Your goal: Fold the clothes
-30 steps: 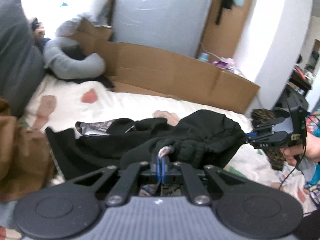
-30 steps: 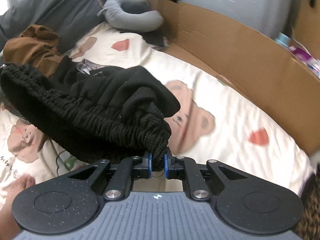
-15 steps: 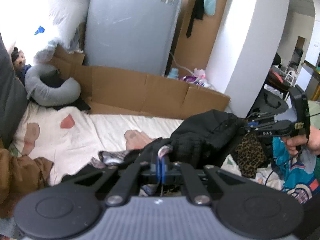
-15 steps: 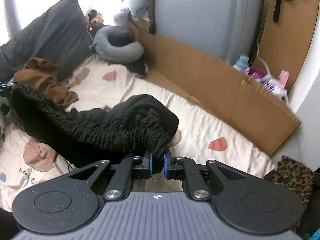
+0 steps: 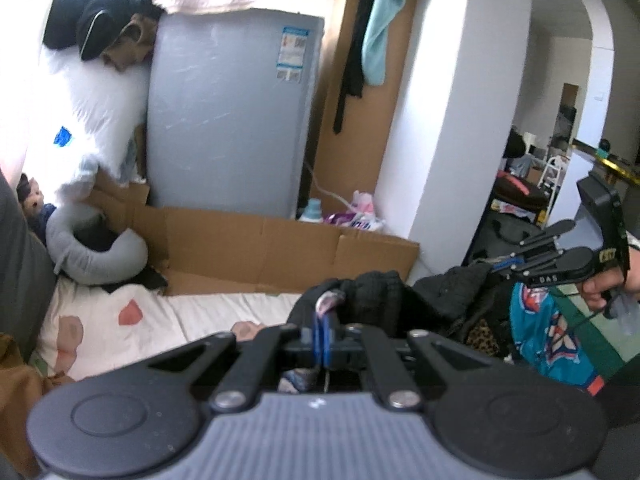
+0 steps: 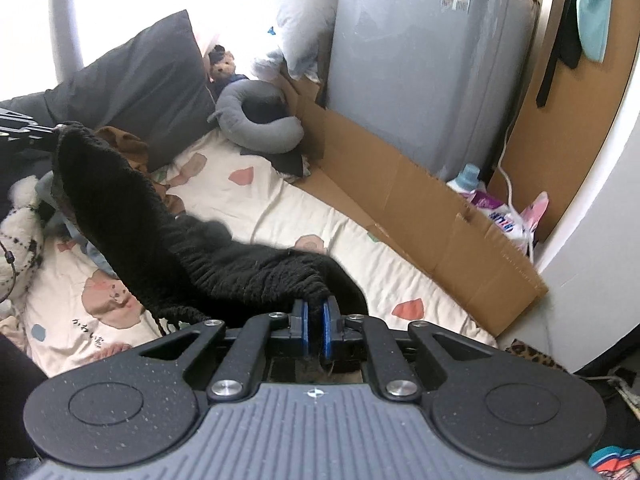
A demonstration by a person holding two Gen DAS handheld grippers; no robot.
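Note:
A black knitted garment [image 6: 132, 220] hangs stretched in the air above the bed sheet [image 6: 248, 216], held by two edges. My right gripper [image 6: 315, 320] has its blue pads pressed on one bunched edge, and its jaws are closing tighter on the knit. My left gripper [image 5: 322, 332] is shut on the other edge of the garment [image 5: 376, 292], where a grey lining pokes out. In the right wrist view the left gripper [image 6: 50, 131] shows at the far left, holding the raised end. In the left wrist view the right gripper [image 5: 505, 266] is at the right in a person's hand [image 5: 600, 292].
Brown cardboard [image 6: 420, 200] lines the far side of the bed, against a tall grey appliance [image 5: 224, 120]. A grey neck pillow [image 6: 260, 124], dark pillow [image 6: 144, 80] and brown garment [image 6: 124, 144] lie at the bed's head. A plush toy [image 6: 20, 236] sits left; a white pillar [image 5: 452, 120] stands right.
Both grippers have risen, lifting the black garment off the sheet. It went from a heap on the bed to a span hanging between the two grippers.

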